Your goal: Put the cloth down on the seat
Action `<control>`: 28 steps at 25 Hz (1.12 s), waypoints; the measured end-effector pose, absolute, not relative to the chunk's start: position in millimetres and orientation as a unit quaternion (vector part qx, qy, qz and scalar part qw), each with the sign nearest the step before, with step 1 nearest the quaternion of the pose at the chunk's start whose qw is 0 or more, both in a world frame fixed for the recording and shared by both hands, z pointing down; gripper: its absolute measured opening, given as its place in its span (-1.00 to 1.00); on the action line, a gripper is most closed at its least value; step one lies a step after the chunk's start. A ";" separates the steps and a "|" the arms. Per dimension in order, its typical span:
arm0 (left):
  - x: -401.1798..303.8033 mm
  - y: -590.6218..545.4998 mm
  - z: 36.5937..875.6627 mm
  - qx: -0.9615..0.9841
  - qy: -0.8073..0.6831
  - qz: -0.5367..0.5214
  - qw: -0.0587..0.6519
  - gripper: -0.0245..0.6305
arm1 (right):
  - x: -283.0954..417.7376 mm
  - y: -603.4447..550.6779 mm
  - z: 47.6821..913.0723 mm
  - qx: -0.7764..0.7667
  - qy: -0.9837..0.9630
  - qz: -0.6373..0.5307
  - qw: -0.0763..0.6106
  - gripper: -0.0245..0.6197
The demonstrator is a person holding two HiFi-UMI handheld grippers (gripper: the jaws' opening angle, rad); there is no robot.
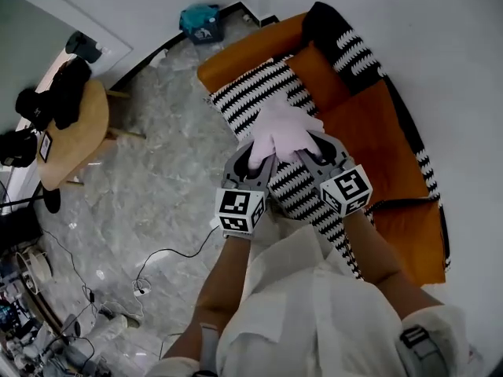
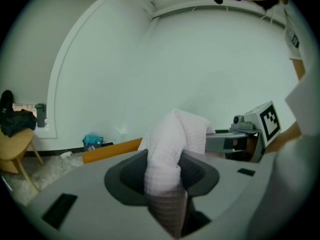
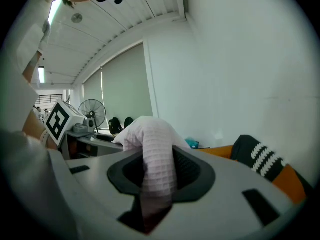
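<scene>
A pale pink waffle cloth (image 1: 281,129) hangs bunched between both grippers, held in the air above the orange sofa seat (image 1: 369,132). My left gripper (image 1: 258,157) is shut on one end of the cloth (image 2: 167,154). My right gripper (image 1: 308,154) is shut on the other end of the cloth (image 3: 156,156). The two grippers stand side by side, close together, over a black-and-white striped throw (image 1: 263,93) that lies on the seat. In each gripper view the other gripper's marker cube shows to the side.
The orange sofa has a dark striped cushion (image 1: 346,42) at its far end. A round wooden table (image 1: 75,136) with dark things on it stands at the left. A teal bag (image 1: 200,22) sits by the wall. Cables (image 1: 157,261) run over the marble floor.
</scene>
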State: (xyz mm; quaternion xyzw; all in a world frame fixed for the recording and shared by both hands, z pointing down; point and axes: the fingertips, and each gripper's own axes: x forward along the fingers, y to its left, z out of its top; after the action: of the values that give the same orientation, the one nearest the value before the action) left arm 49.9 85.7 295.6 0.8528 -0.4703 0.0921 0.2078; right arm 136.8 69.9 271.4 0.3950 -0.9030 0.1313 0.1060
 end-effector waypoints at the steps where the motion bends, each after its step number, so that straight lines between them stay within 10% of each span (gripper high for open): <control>1: 52.2 84.8 309.3 0.852 -0.466 0.097 0.217 -0.41 | 139.0 68.9 285.0 0.395 -0.901 0.141 0.114 -0.56; 28: 39.5 87.6 611.6 0.804 -0.336 0.293 0.394 -0.40 | 142.9 67.7 595.1 0.262 -0.828 0.261 0.421 -0.56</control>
State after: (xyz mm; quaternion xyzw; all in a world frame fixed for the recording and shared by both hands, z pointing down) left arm 39.5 87.6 611.6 0.8036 -0.3356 0.2934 0.3944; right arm 142.9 67.7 595.1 0.2624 -0.8283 0.2611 0.4205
